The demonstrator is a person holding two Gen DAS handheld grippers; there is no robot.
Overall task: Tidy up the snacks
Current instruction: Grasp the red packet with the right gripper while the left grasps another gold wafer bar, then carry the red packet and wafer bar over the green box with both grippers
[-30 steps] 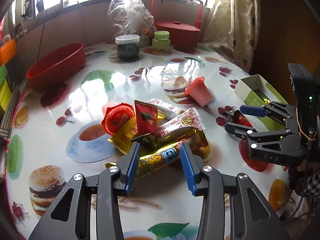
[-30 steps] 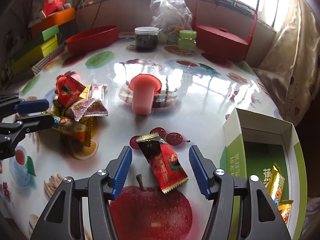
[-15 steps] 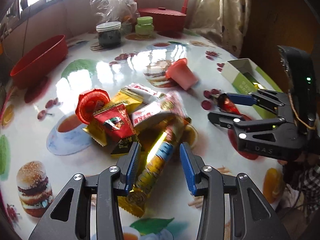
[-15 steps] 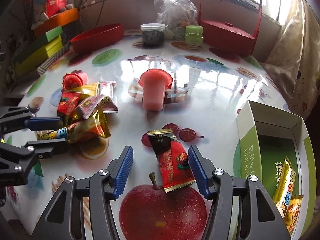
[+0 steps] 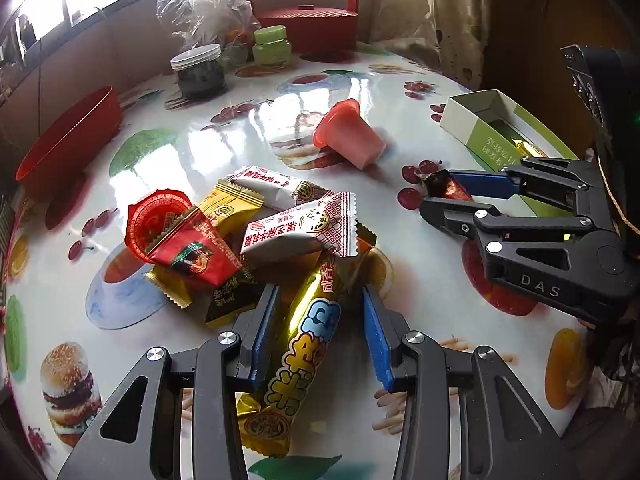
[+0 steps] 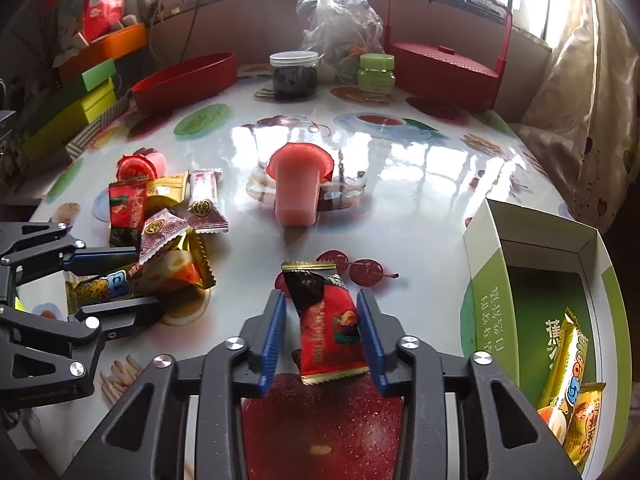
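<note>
A pile of wrapped snacks [image 5: 248, 232] lies on the printed tablecloth. My left gripper [image 5: 318, 312] is open around a long gold snack bar [image 5: 298, 356] that sticks out of the pile; the jaws stand apart from it on both sides. It shows in the right wrist view [image 6: 104, 284] too. My right gripper [image 6: 322, 320] is narrowed around a red and black snack packet [image 6: 328, 316], its pads at the packet's edges. A green and white open box [image 6: 560, 300] at the right holds two gold bars [image 6: 568, 376]. A pink jelly cup [image 6: 298, 184] lies on its side mid-table.
A red bowl [image 6: 184, 80], a dark jar [image 6: 294, 74], a green jar [image 6: 376, 72], a clear plastic bag [image 6: 336, 20] and a red handled basket [image 6: 448, 68] stand at the back. Coloured boxes [image 6: 88, 92] are stacked at the far left. A curtain [image 6: 580, 100] hangs at right.
My left gripper moved forward over the gold bar, which now lies lengthwise between its jaws. My right gripper advanced over the red packet and its jaws closed in from wide open.
</note>
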